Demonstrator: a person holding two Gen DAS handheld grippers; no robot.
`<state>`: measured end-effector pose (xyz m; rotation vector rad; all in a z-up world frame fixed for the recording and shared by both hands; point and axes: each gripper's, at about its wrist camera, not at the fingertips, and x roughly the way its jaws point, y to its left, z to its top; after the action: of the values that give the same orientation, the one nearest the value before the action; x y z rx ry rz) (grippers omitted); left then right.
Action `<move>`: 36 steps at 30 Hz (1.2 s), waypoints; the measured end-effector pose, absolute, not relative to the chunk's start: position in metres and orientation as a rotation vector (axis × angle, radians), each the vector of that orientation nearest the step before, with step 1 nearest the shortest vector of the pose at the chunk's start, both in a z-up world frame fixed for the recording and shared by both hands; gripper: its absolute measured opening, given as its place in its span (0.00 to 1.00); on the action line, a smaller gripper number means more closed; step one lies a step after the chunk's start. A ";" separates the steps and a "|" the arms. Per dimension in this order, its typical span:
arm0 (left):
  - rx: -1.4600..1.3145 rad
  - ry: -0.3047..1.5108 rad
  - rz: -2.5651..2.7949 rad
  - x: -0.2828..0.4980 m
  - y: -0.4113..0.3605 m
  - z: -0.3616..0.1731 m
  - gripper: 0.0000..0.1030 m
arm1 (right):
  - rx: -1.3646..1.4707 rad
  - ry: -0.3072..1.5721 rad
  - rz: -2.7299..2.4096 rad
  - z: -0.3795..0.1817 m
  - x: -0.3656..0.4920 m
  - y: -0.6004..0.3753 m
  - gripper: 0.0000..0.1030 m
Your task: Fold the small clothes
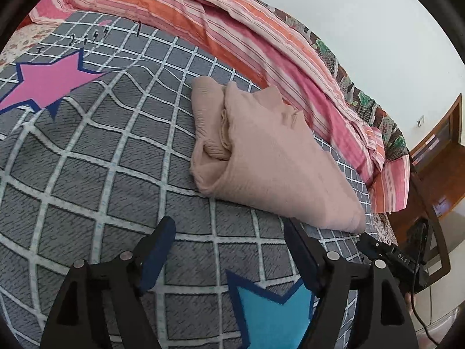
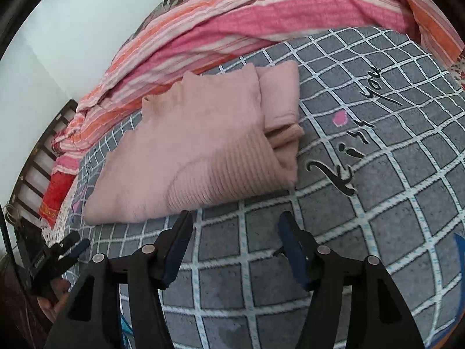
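Where quilt [image 1: 261,37] bunches, sweater [image 1: 261,157] close.

We see a folded pink sweater [image 2: 203,151] lying on our grey checked blanket [image 2: 363,203], a striped quilt [image 2: 232,32] beyond it. Our right gripper [image 2: 235,218] hangs just short of the sweater, jaws apart and empty.

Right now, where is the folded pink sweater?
The folded pink sweater lies on the grey checked bedspread, just ahead of both open grippers and touching neither, with the striped pink-and-orange quilt bunched behind it.
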<state>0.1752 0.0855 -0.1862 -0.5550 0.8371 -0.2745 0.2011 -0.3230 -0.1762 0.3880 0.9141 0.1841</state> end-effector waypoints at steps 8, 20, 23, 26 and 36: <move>-0.624 0.820 -0.248 0.201 0.081 -0.192 0.73 | 0.505 0.905 0.182 -0.183 0.219 -0.327 0.59; -0.655 0.817 -0.232 0.248 0.076 -0.192 0.71 | 0.609 0.900 0.172 -0.189 0.255 -0.339 0.59; -0.672 0.826 -0.219 0.260 0.075 -0.193 0.64 | 0.603 0.900 0.161 -0.190 0.266 -0.338 0.58; -0.694 0.839 -0.191 0.267 0.077 -0.196 0.50 | 0.603 0.900 0.148 -0.192 0.276 -0.339 0.52; -0.727 0.852 -0.205 0.260 0.084 -0.191 0.19 | 0.670 0.923 0.207 -0.192 0.280 -0.349 0.16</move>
<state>0.2599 0.0839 -0.1911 -0.7271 0.8521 -0.2047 0.2798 -0.3492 -0.1924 0.6697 0.9226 0.2070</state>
